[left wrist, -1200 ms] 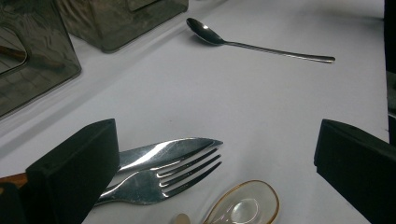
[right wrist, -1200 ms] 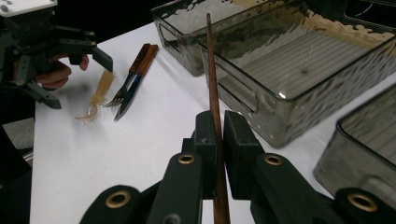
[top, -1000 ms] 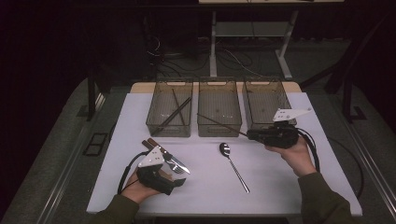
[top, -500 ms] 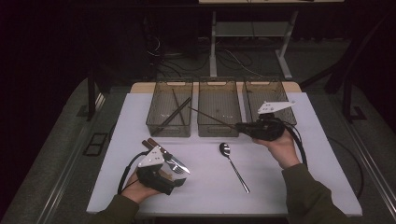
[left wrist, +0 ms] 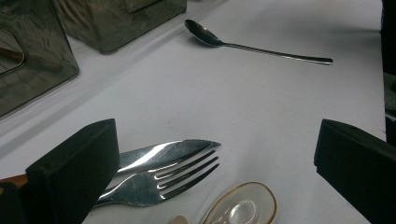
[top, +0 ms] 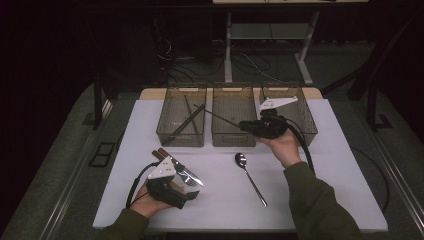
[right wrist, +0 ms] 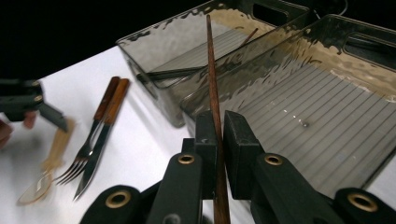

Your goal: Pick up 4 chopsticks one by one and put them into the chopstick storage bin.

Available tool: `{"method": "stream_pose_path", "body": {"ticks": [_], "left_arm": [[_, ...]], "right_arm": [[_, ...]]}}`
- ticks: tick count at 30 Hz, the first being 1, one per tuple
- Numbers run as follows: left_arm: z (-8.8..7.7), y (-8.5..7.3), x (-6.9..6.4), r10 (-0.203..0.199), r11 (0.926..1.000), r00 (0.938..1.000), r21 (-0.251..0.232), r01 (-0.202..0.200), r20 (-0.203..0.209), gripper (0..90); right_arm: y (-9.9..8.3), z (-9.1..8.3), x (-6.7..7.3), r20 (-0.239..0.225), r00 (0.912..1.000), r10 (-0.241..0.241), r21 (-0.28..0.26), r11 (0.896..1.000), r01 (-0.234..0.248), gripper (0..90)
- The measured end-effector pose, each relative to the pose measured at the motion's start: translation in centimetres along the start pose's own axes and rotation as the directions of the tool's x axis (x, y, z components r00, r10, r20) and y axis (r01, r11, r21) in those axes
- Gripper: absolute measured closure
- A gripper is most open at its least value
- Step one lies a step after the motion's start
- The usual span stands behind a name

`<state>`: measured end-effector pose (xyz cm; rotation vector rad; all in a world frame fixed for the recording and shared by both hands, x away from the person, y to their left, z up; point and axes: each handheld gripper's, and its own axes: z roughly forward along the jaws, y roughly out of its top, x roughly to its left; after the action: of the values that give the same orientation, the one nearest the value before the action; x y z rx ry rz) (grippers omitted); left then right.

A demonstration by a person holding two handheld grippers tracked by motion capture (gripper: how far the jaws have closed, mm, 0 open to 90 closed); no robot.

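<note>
So the right gripper (top: 250,125) has been swung leftward over the last second, from over the rightmost smoked-plastic bin (top: 300,112) to above the middle ribbed smoked bin (top: 233,116), with a thin brown wooden chopstick (right wrist: 214,93) clamped tight between its jaws. The stick's tip is pointed ahead of the jaws toward the left smoked bin (top: 181,117), where dark chopsticks (top: 187,120) are already laid, so it looks like a sorting drop is about to be made there. The near wall of that bin sits between tip and floor, so some lift is probably needed. The left gripper (top: 187,197) is parked on the white counter (top: 325,190), jaws spread wide; a wood-handled steel knife (left wrist: 163,151), matching steel fork (left wrist: 159,179) and clear gold-rimmed plastic spoon (left wrist: 243,205) lie between them. A long steel spoon (left wrist: 224,42) lies further ahead, unsorted.
</note>
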<state>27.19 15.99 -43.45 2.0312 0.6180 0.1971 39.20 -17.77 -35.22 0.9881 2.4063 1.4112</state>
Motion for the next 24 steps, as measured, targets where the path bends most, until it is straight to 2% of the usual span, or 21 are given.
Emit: {"method": "stream_pose_path", "body": {"ticks": [4,6,14,21,24], "left_arm": [[0.0,0.0,0.0,-0.003,1.0,1.0,0.005,0.003,0.0,0.0],[0.0,0.0,0.0,-0.006,1.0,1.0,0.005,0.006,0.001,0.0],[0.0,0.1,0.0,-0.002,1.0,1.0,0.0,0.002,0.0,0.0],[0.0,0.1,0.0,0.006,1.0,1.0,0.004,-0.006,0.002,0.0],[0.0,0.1,0.0,0.0,1.0,1.0,-0.002,0.0,0.004,0.0]], "right_arm": [[0.8,1.4,0.2,0.026,0.9997,-0.002,0.014,1.0,0.002,84.5],[1.3,2.2,0.3,0.032,0.9994,0.011,0.02,1.0,-0.011,84.5],[3.1,5.4,0.9,0.05,0.9987,0.002,0.044,0.999,-0.004,84.5],[4.7,8.3,1.2,0.072,0.9973,0.015,0.063,0.998,-0.02,84.5],[5.2,9.7,1.3,0.088,0.9961,0.007,0.085,0.996,-0.015,84.5]]}}
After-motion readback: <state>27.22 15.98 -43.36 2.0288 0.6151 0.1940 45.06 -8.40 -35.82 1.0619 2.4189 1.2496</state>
